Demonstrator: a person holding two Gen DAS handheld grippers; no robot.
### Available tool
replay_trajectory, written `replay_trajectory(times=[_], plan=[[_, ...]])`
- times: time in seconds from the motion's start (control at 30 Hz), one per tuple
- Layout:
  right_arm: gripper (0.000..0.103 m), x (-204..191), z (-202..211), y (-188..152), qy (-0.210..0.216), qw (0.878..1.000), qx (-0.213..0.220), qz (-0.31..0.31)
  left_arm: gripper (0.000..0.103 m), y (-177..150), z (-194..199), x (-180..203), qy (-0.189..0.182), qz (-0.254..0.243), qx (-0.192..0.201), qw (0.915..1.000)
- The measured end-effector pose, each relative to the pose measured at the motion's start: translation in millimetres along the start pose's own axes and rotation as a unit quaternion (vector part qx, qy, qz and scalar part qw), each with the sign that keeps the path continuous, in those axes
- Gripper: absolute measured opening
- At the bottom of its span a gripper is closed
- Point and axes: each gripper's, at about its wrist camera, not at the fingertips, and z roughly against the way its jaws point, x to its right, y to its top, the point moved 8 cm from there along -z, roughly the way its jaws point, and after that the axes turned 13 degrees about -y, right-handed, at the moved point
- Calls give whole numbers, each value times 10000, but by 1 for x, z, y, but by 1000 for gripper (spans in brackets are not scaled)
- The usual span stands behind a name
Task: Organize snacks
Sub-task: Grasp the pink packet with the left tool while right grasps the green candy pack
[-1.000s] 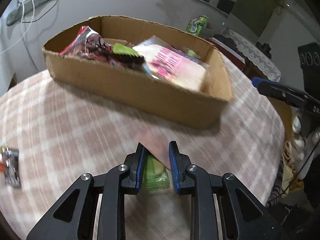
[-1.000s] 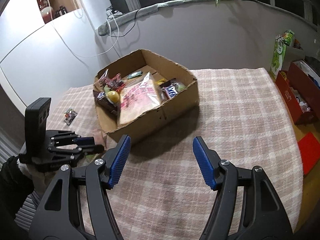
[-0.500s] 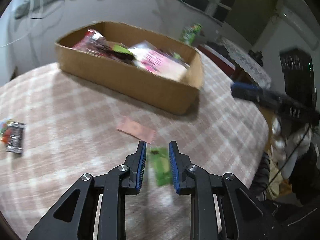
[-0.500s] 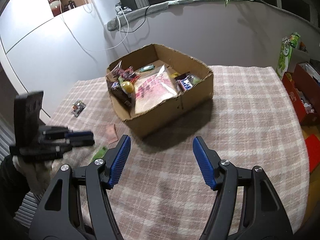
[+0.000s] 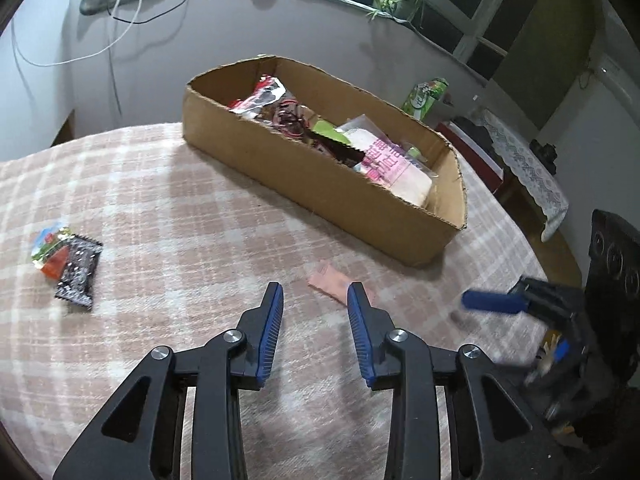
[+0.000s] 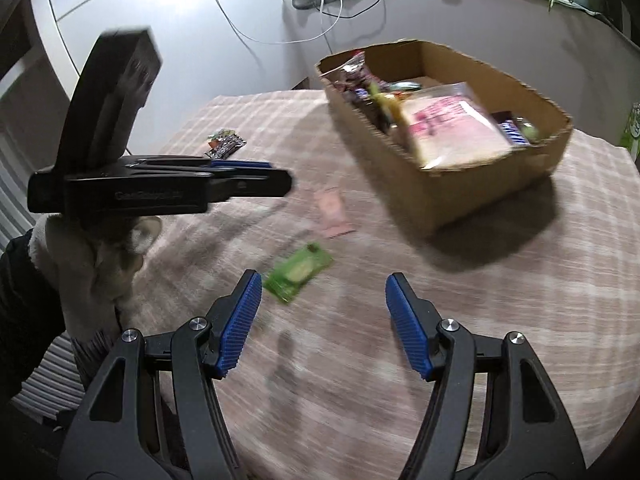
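Observation:
A cardboard box (image 5: 408,220) holding several snack packets stands on the checked tablecloth; it also shows in the right wrist view (image 6: 480,196). My left gripper (image 5: 315,302) is open and empty above the cloth; the right wrist view shows it from the side (image 6: 276,178). A pink packet (image 5: 334,282) lies just past its right finger and also shows in the right wrist view (image 6: 332,212). A green packet (image 6: 298,270) lies flat on the cloth in front of my open, empty right gripper (image 6: 323,294). My right gripper shows blurred at the right of the left wrist view (image 5: 496,304).
A dark packet (image 5: 78,272) and a colourful packet (image 5: 50,242) lie together at the table's left side; they also show in the right wrist view (image 6: 224,144). A green carton (image 5: 426,94) stands beyond the box. The table edge (image 5: 560,248) curves off to the right.
My left gripper opened and let go of the green packet, which now lies on the cloth. The left gripper rose and pulled back. The right gripper swung toward the packet.

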Motion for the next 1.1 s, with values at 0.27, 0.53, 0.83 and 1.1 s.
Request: replay_trajectory(times=[0.27, 0.53, 0.83, 1.1], plan=[[67, -23, -27, 0, -523, 9985, -146, -81, 32, 5, -23, 3, -50, 6, -146, 9999], [59, -23, -37, 4, -1076, 9940, -53, 193, 32, 8, -10, -7, -80, 133, 4, 9999], [35, -1, -30, 4, -1101, 9938, -76, 148, 32, -10, -14, 2, -276, 183, -152, 9993], [36, 22, -20, -3, -1003, 9950, -7, -4, 32, -9, -32, 11, -88, 145, -237, 9996]])
